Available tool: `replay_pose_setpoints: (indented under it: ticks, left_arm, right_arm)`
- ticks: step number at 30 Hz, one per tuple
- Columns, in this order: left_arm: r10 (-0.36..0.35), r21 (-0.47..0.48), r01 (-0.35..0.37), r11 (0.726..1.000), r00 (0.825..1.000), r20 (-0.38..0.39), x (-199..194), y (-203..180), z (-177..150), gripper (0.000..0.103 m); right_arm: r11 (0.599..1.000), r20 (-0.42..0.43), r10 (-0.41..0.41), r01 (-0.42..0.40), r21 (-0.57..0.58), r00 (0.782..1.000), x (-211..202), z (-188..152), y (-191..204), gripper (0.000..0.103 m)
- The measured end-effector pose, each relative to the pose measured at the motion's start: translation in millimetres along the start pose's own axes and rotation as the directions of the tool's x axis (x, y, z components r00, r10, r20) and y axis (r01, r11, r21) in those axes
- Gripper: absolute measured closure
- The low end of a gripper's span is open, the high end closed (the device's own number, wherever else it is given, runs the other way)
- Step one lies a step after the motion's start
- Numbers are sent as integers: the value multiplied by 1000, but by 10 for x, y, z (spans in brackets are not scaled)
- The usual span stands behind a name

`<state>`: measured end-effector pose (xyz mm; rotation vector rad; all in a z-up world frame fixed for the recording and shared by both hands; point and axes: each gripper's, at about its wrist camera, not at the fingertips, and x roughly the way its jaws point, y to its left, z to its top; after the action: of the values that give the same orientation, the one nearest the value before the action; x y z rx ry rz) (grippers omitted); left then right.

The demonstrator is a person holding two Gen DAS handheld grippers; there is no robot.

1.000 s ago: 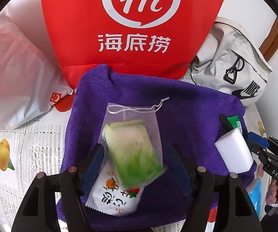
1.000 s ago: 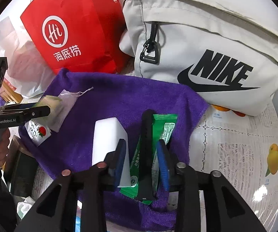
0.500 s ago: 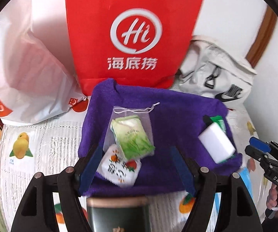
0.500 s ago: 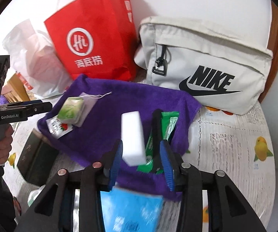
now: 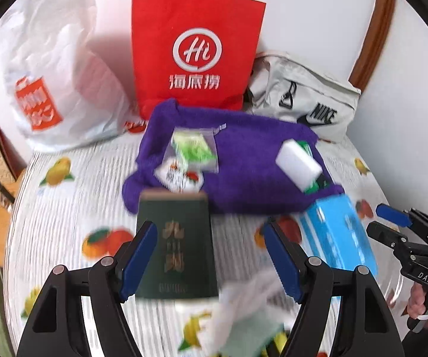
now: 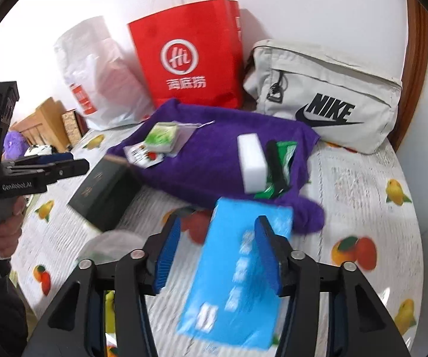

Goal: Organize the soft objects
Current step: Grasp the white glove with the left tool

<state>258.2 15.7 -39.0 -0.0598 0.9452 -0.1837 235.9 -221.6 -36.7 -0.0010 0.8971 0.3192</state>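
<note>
A purple towel (image 5: 243,163) (image 6: 214,160) lies spread on the table. On it rest a green packet (image 5: 194,148) on a mesh pouch, a white fruit sachet (image 5: 181,177), a white sponge (image 5: 298,162) (image 6: 252,163) and a green wrapper (image 6: 285,154). My left gripper (image 5: 209,238) (image 6: 71,162) hangs open above a dark green box (image 5: 176,244), holding nothing. The right gripper (image 6: 217,232) (image 5: 386,223) is opening its jaws above a blue tissue pack (image 6: 237,267) (image 5: 338,232); its pads do not press on the pack.
A red paper bag (image 5: 196,53), a white plastic bag (image 5: 56,83) and a grey Nike pouch (image 6: 327,98) stand behind the towel against the wall. Crumpled white tissue (image 5: 243,306) lies near the front. A fruit-print tablecloth (image 6: 362,208) covers the table.
Both grippers have drawn back and up from the towel. The green packet and the sponge now lie free on it. The right jaws have widened. The dark box and blue pack came into view.
</note>
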Motion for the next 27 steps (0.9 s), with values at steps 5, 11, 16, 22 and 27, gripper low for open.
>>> replay_pose_setpoints:
  ticks: [5, 11, 16, 22, 27]
  left_arm:
    - [-36, 23, 37, 999, 999, -40, -51, -76, -413, 30]
    - [-65, 28, 69, 997, 992, -107, 131, -220, -739, 30]
    - [-57, 18, 60, 998, 989, -139, 358, -277, -842, 30]
    - [3, 57, 5, 998, 990, -140, 558, -385, -851, 30]
    - [25, 75, -15, 997, 990, -136, 644, -461, -844, 54]
  right_arm:
    - [999, -3, 29, -29, 14, 1000, -125, -266, 139, 46]
    - [998, -8, 54, -53, 29, 999, -278, -581, 244, 46]
    - [997, -26, 61, -60, 54, 998, -306, -826, 194, 46]
    - [992, -74, 94, -87, 96, 993, -188, -1041, 150, 46]
    - [993, -95, 96, -89, 80, 991, -143, -1144, 187, 46]
